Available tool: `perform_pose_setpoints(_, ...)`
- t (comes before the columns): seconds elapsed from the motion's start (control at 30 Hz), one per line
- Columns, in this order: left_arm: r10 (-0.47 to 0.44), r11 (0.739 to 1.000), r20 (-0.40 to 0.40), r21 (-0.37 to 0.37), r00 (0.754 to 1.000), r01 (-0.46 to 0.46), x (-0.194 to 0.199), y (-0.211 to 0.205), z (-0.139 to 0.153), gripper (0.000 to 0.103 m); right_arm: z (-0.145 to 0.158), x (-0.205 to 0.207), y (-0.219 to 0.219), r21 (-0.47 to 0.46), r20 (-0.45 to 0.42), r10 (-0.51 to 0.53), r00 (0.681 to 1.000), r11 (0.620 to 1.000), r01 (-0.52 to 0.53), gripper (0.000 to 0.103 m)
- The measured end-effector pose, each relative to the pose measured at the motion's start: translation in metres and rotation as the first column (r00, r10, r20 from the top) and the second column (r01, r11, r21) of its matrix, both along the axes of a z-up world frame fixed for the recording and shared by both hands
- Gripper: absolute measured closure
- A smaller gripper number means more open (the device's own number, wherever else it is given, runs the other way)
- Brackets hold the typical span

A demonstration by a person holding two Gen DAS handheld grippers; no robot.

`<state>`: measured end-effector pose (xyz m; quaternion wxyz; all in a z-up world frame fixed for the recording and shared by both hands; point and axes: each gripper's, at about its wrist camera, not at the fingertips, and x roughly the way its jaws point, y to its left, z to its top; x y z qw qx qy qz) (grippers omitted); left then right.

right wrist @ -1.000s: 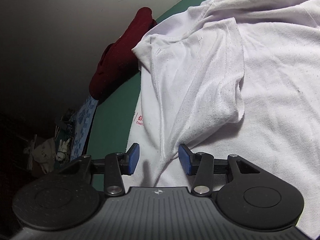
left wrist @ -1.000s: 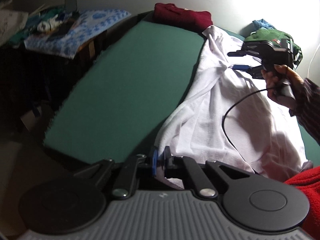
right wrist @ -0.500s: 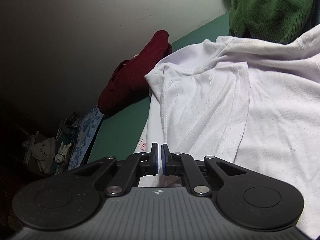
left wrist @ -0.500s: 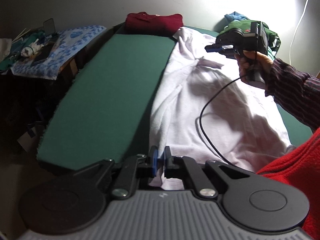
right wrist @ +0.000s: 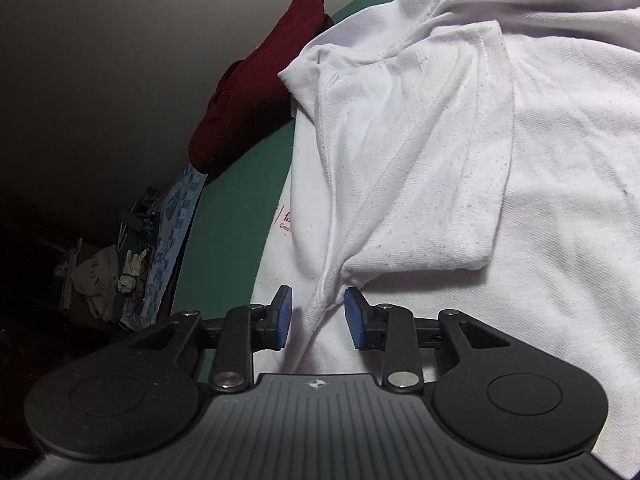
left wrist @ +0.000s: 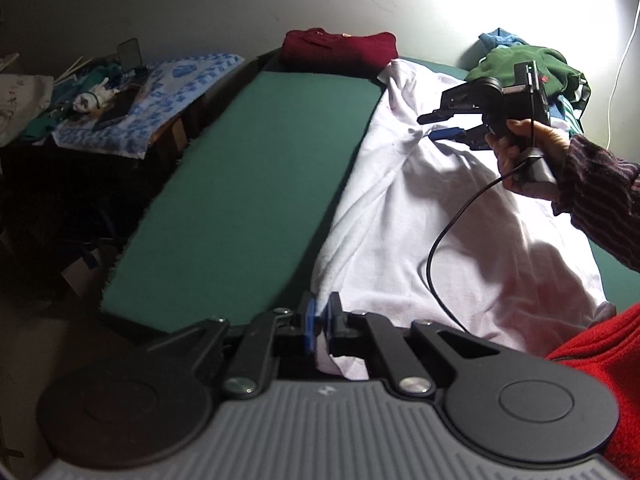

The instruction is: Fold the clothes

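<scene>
Starting at the left of the left wrist view, a blue-and-white patterned cloth [left wrist: 160, 100] covered in small clutter fills the upper left, beside a long green mat [left wrist: 248, 184] that runs diagonally through the centre. At the mat's far end, top centre, lies a folded maroon garment [left wrist: 338, 48]. Right of the mat spreads the white T-shirt [left wrist: 460, 232], rumpled, filling the centre right. At the bottom centre the left gripper [left wrist: 320, 322] has its jaws nearly together, pinching an edge of the white T-shirt between the blue pads. In the upper right a hand [left wrist: 528, 152] in a striped sleeve holds the right gripper [left wrist: 436, 126] over the shirt's upper part, a black cable [left wrist: 440, 240] looping down from it. Behind it sits a green garment [left wrist: 520, 62], and red fabric [left wrist: 600, 360] fills the lower right corner.

In the right wrist view the maroon garment [right wrist: 256, 92] sits upper left against the wall, and the white T-shirt [right wrist: 520, 220] fills the right, one sleeve folded over its body. At the bottom centre the right gripper [right wrist: 316, 316] has its jaws moderately apart, a raised ridge of the shirt's fabric lying between them, ungripped.
</scene>
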<state>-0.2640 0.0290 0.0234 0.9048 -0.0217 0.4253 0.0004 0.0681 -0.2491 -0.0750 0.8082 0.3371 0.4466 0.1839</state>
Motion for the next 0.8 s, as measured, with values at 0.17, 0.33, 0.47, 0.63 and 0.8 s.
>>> perform_pose_setpoints(0.17, -0.019, 1.000, 0.008, 0.009, 1.000, 0.019, -0.001, -0.007, 0.003, 0.103, 0.005, 0.009, 0.010, -0.052, 0.037, 0.021, 0.999, 0.998, -0.019, 0.088)
perform_pose_setpoints(0.33, -0.068, 0.998, -0.005, -0.014, 0.998, 0.068, -0.002, -0.014, 0.006, 0.103, 0.027, 0.005, 0.002, -0.110, 0.128, 0.065, 0.990, 0.993, -0.051, 0.093)
perform_pose_setpoints(0.47, -0.139, 0.990, -0.034, -0.027, 0.990, 0.138, 0.000, -0.025, 0.003, 0.103, 0.027, 0.007, -0.001, -0.145, 0.140, 0.072, 0.988, 0.988, -0.052, 0.093)
perform_pose_setpoints(0.63, -0.226, 0.972, -0.060, -0.082, 0.972, 0.221, 0.007, -0.038, -0.005, 0.103, 0.026, 0.010, -0.006, -0.189, 0.154, 0.081, 0.985, 0.981, -0.051, 0.093)
perform_pose_setpoints(0.8, -0.327, 0.937, -0.090, -0.156, 0.941, 0.311, 0.017, -0.058, -0.019, 0.099, 0.027, 0.009, -0.010, -0.233, 0.163, 0.101, 0.982, 0.970, -0.061, 0.092)
